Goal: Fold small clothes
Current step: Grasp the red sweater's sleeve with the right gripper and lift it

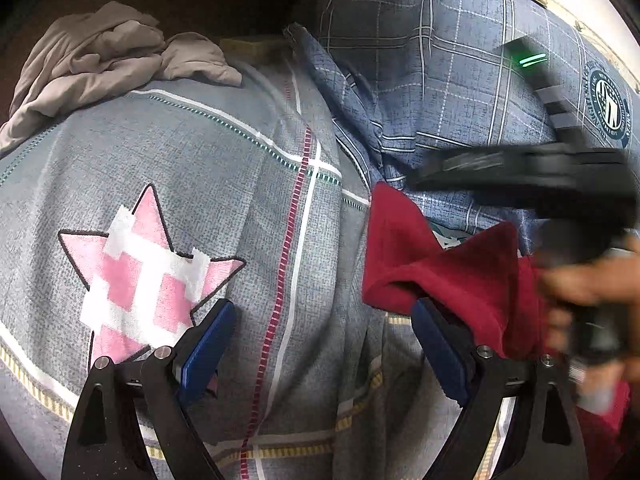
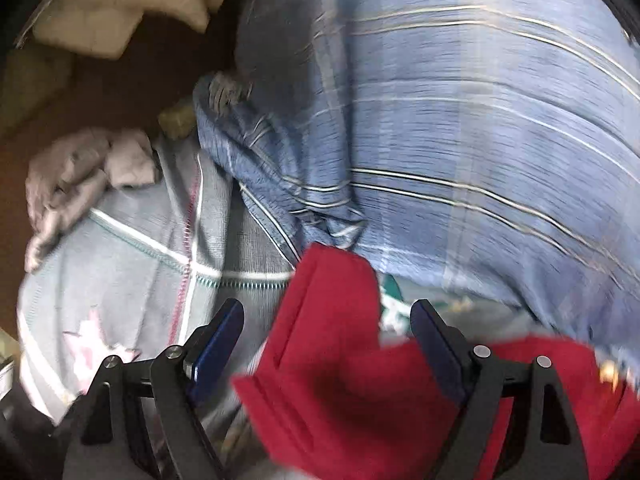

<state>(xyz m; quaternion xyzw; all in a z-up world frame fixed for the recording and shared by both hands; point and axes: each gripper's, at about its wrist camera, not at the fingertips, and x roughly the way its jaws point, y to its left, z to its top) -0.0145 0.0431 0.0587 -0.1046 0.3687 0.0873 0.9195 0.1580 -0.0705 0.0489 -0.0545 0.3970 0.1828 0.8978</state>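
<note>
Two grippers are over the bed, and both have their jaws wide apart with nothing held. Start at the left of the left wrist view: your left gripper [image 1: 320, 344] looks down on the grey sheet [image 1: 224, 184] with the pink star [image 1: 144, 276]. The red cloth [image 1: 452, 272] lies to the right of those jaws, touching the right one. Its pointed end reaches toward the upper middle of the frame. In the right wrist view, your right gripper [image 2: 324, 344] has the red cloth [image 2: 332, 364] right between its jaws, so I think that hand is nearer. This view is blurry. A grey bundle [image 1: 96, 60] sits upper left, well apart.
</note>
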